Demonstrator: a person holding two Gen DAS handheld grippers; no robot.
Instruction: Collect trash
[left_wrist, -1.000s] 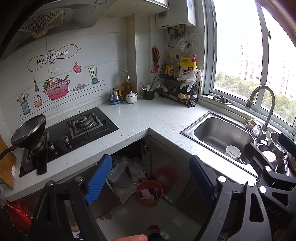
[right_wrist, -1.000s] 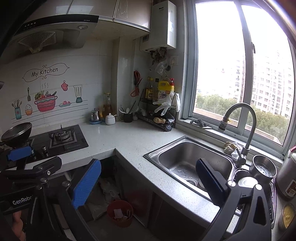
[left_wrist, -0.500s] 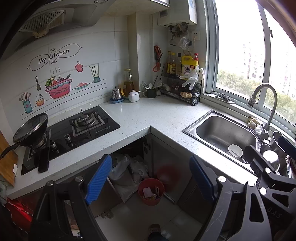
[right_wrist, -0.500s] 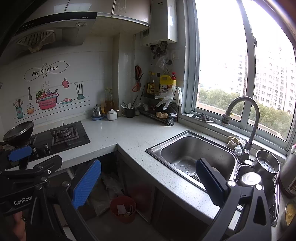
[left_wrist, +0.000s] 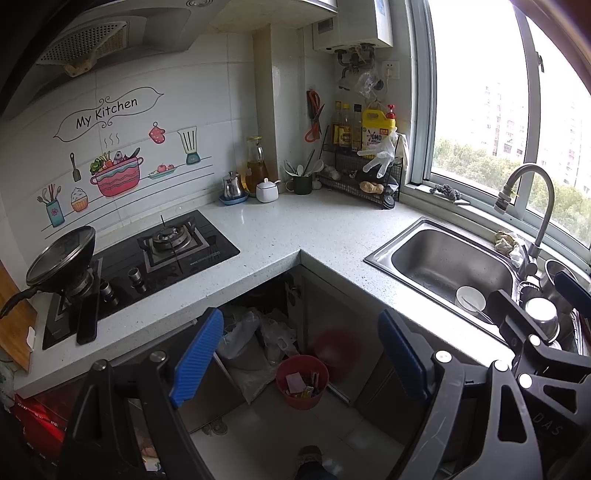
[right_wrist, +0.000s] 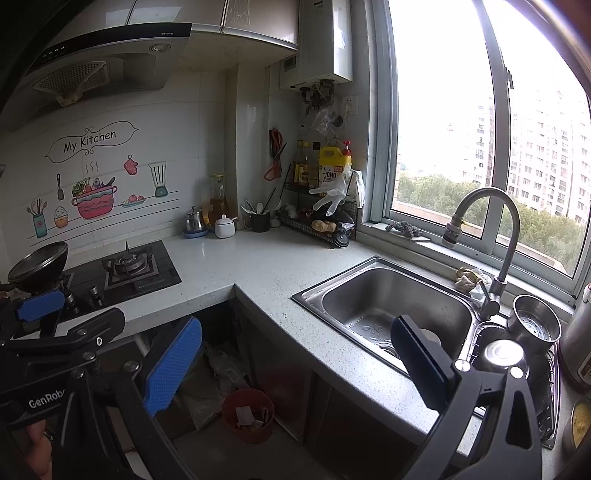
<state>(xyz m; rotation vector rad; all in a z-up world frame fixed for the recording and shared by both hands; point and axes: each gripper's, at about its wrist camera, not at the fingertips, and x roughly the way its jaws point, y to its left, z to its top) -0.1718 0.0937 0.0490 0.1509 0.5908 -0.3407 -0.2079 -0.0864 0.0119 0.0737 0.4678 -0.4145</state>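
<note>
- Both your grippers are spread wide w/ nothing between the pads: left gripper (left_wrist: 299, 354), right gripper (right_wrist: 295, 362). Neither touches anything.
- Trash sits in the red bin (left_wrist: 302, 380) on the floor, in the nook below the countertop (left_wrist: 325, 236) corner, beside pale plastic bags (left_wrist: 255, 339).
- Bin looks like thin plastic: prob. light, a bit flexy, smooth. Take it by the rim; a hard squeeze may bow the wall.
- Contents look like paper scraps and wrappers: light, crushable, apt to slip out if you tip it.
- Hard to tell: what the scraps are, how full it is, whether there's a handle. The bags' contents are hidden in the dark cabinet.
</note>
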